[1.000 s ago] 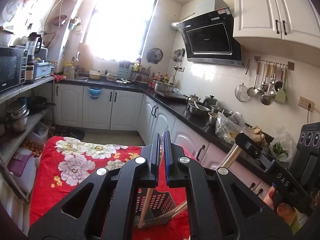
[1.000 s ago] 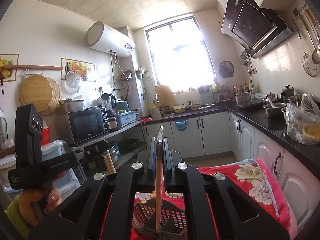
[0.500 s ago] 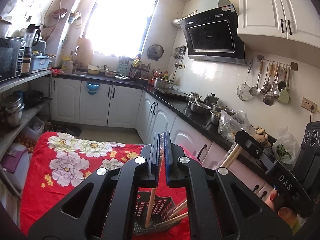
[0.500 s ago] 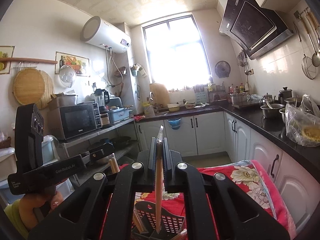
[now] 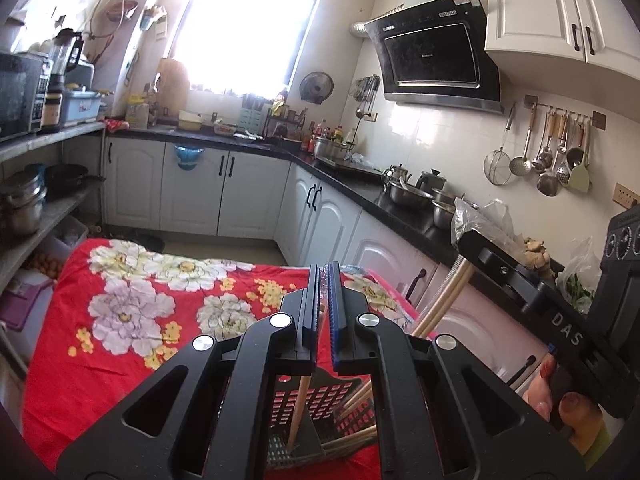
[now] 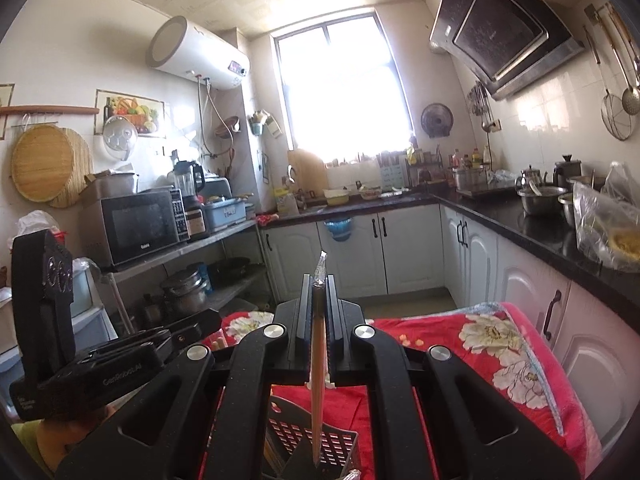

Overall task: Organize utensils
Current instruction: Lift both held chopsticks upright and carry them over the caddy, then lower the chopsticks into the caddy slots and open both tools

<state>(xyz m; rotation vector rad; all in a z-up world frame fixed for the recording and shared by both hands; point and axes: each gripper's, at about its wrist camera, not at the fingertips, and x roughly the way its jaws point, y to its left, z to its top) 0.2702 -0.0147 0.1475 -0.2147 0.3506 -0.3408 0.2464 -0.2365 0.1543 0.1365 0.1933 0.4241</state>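
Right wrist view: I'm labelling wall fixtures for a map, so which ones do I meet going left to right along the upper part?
Round bamboo tray → fruit picture → water heater → window → small wall fan → range hood → hanging strainer.

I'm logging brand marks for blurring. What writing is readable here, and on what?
"DAS": right tool's body.
"GenRobot.AI": left tool's body.
Microwave badge, range hood badge and stickers, water heater display: too small to read.
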